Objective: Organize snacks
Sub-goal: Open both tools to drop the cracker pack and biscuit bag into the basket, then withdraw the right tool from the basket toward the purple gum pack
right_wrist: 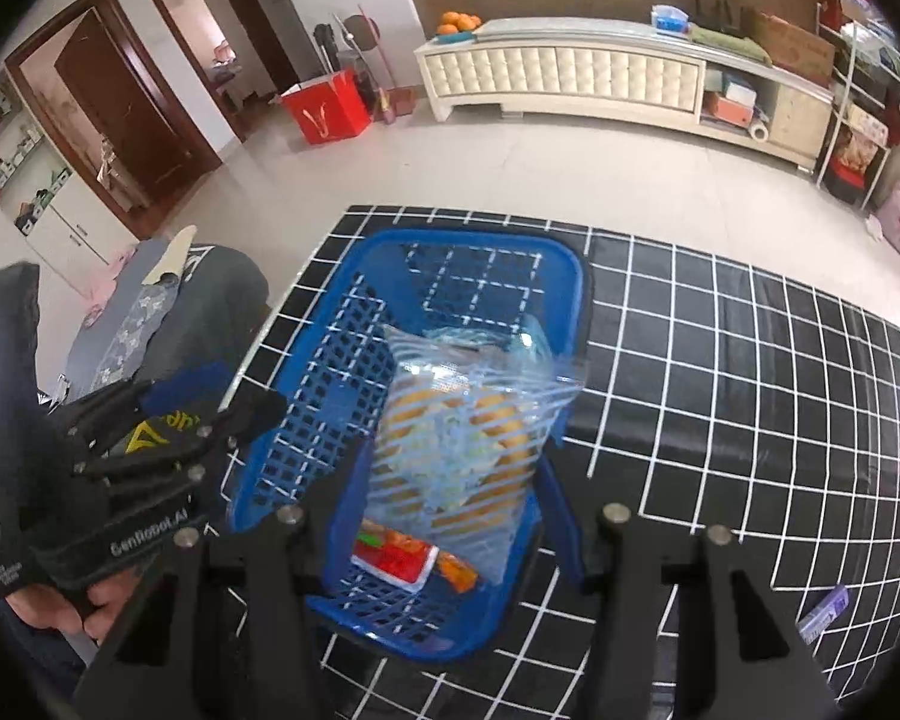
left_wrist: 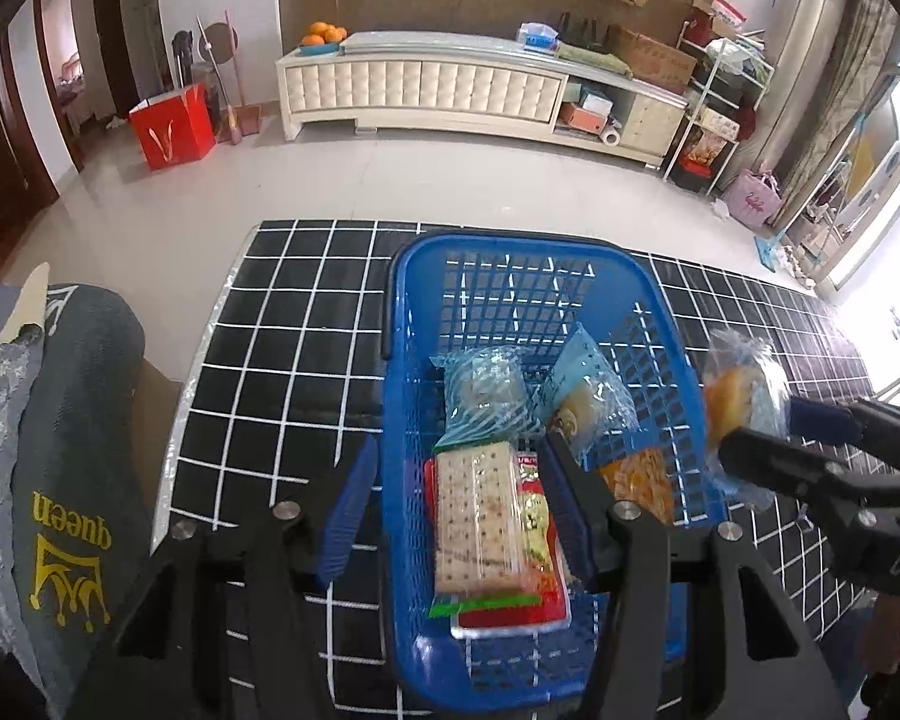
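Observation:
A blue plastic basket (left_wrist: 510, 240) (right_wrist: 480, 237) stands on the black grid tablecloth (left_wrist: 282, 360). In it lie a cracker pack (left_wrist: 474, 522) on a red pack (left_wrist: 510, 618), a striped bag with a pastry (left_wrist: 486, 390), a pale blue roll pack (left_wrist: 588, 396) and an orange pack (left_wrist: 642, 480). My left gripper (left_wrist: 457, 444) (right_wrist: 243, 393) hovers open over the basket's left wall, with nothing between its pads. My right gripper (right_wrist: 453, 462) (left_wrist: 762, 429) is shut on a clear blue-striped bag of buns (right_wrist: 450, 438) (left_wrist: 744, 396), held up over the basket's right side.
A chair draped in grey cloth (left_wrist: 72, 480) stands at the table's left edge. A small purple packet (right_wrist: 822, 612) lies on the cloth to the right. A person's hand (right_wrist: 102, 606) grips the left tool. A white cabinet (left_wrist: 450, 90) and a red bag (left_wrist: 174, 126) stand across the tiled floor.

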